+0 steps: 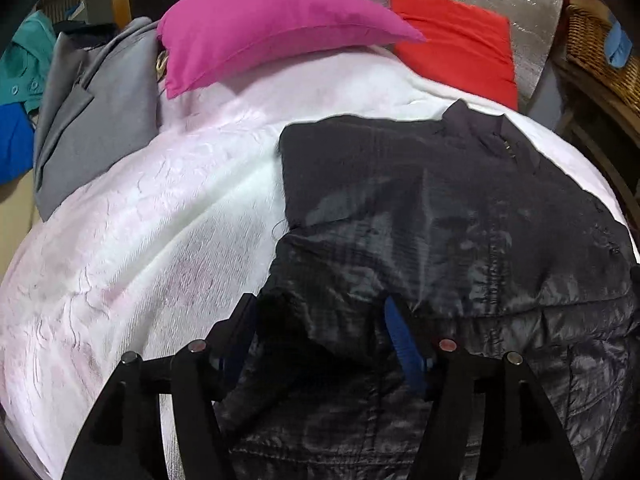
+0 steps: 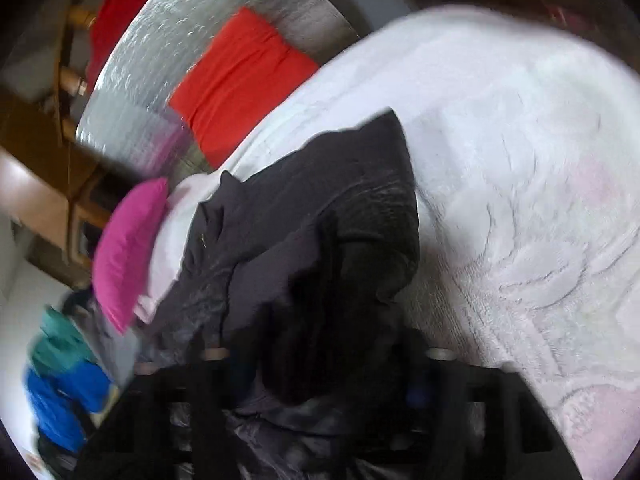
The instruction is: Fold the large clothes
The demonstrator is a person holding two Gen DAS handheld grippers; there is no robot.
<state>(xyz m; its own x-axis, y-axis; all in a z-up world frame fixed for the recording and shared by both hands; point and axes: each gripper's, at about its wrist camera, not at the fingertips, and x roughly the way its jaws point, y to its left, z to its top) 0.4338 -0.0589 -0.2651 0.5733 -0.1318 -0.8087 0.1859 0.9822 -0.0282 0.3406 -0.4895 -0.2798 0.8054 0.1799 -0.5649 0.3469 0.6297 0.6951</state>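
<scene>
- The left hand-held gripper stands spread over the near left corner of the black quilted puffer jacket. Its blue-padded fingers sit on either side of a dark fold of the hem. The pads do not look pressed on the cloth.
- The jacket lies on a bed with a white textured bedspread, towards the right side. Its collar points to the far end, and its near edge runs under both tools.
- My judgement is that the jacket will handle as light and soft. The shiny shell looks slippery and the padding springy, so folds may slide or puff back open.
- The hem corners, the shoulder seams and the collar look like the surest places to take hold, since the layers bunch there.
- A magenta pillow and a red-orange cushion rest at the far end of the bed. A grey coat lies at the far left.
- The right hand-held gripper shows only as a blurred dark frame. A raised hump of the jacket hangs in front of it and between its fingers. I cannot tell whether it pinches the cloth.
- No brand, label or writing can be read in either view.
</scene>
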